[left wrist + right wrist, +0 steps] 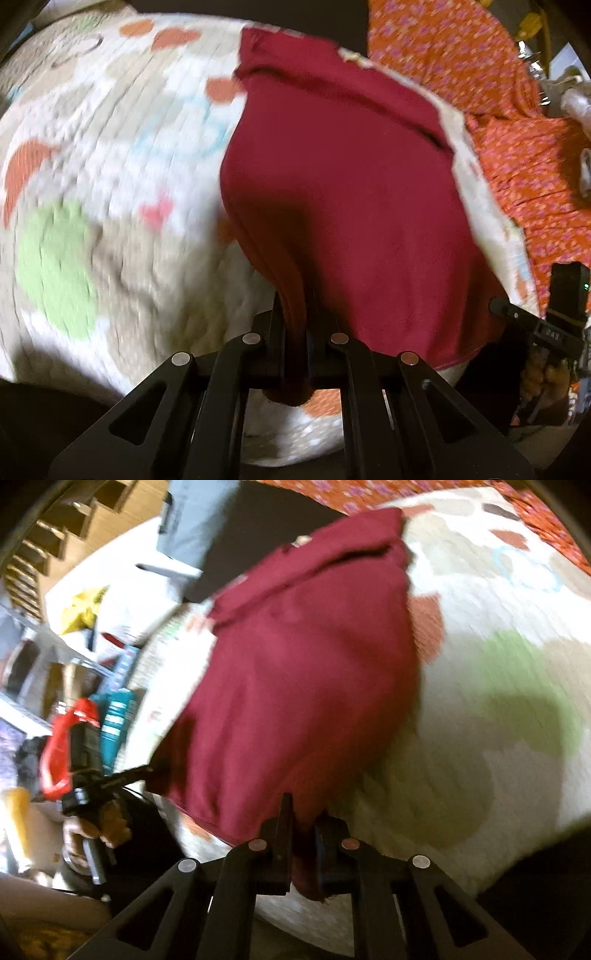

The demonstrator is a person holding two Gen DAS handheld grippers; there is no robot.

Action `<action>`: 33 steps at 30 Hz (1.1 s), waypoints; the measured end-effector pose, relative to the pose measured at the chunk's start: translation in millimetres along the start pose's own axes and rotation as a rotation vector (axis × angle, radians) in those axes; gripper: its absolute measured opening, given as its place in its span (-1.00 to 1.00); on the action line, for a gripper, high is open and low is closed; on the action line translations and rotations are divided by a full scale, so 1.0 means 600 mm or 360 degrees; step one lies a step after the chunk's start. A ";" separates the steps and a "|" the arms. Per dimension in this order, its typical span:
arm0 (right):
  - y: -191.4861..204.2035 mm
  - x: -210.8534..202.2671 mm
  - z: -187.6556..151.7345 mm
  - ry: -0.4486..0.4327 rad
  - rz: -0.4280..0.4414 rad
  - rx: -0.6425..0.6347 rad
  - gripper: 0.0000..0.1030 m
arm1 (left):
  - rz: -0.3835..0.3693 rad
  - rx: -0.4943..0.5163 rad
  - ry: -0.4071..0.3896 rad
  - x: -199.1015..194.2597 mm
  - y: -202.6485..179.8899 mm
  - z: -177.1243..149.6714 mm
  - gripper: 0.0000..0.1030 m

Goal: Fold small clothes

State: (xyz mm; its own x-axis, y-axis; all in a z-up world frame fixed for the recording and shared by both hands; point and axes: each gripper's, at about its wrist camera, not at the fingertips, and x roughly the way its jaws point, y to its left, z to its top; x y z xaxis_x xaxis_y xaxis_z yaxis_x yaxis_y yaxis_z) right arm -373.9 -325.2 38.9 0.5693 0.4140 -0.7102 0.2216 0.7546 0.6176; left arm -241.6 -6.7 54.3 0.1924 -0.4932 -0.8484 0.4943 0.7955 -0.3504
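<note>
Maroon garment [332, 192] spread over a quilt [92, 177] printed with orange, green and pale blue shapes. Near edge of the garment lifted off the quilt at two corners, far end resting flat toward 12 o'clock, with a fold or band across that end.

Left tool [295, 354] at 6 o'clock in the left wrist view, jaws closed tight on a bunched corner of the garment, a tuft of maroon cloth poking out beneath the fingers. Cloth rising from that pinch toward 1 o'clock.

Right tool [303, 853] at 6 o'clock in the right wrist view, likewise clamped on the other near corner, maroon cloth squeezed between its fingers and hanging just below them.

Orange floral cloth [517, 147] beyond the quilt at 2 o'clock in the left wrist view. Right tool also visible there at 4 o'clock, gripped by a hand [546, 380].

In the right wrist view, left tool at 8 o'clock, held by the other hand [99, 827], red part [59, 753] on its body. Cluttered shelves blurred behind it at 9 o'clock. Both views smeared by motion blur.
</note>
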 end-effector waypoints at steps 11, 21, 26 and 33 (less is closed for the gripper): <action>0.025 -0.072 0.202 -0.0423 0.0228 -0.0071 -0.84 | -0.0078 0.0045 -0.0296 -0.044 -0.040 0.229 -0.88; -0.032 0.018 0.456 -0.0603 0.0003 0.0037 -0.84 | 0.0136 -0.0061 -0.0407 0.092 -0.006 0.471 -0.89; -0.118 0.132 0.524 -0.0462 -0.0182 0.0279 -0.79 | 0.0135 -0.0139 -0.0334 0.160 0.022 0.518 -0.85; -0.100 0.051 0.495 -0.0676 -0.0239 0.0186 -0.24 | 0.0000 -0.0116 -0.0379 0.111 0.021 0.533 -0.36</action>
State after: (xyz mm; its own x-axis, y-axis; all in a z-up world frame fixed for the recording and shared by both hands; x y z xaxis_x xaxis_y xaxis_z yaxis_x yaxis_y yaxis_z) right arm -134.7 -509.3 80.5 0.7925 0.0409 -0.6085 0.4004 0.7177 0.5697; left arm 48.4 -142.1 119.9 0.3909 -0.5551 -0.7342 0.4337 0.8147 -0.3851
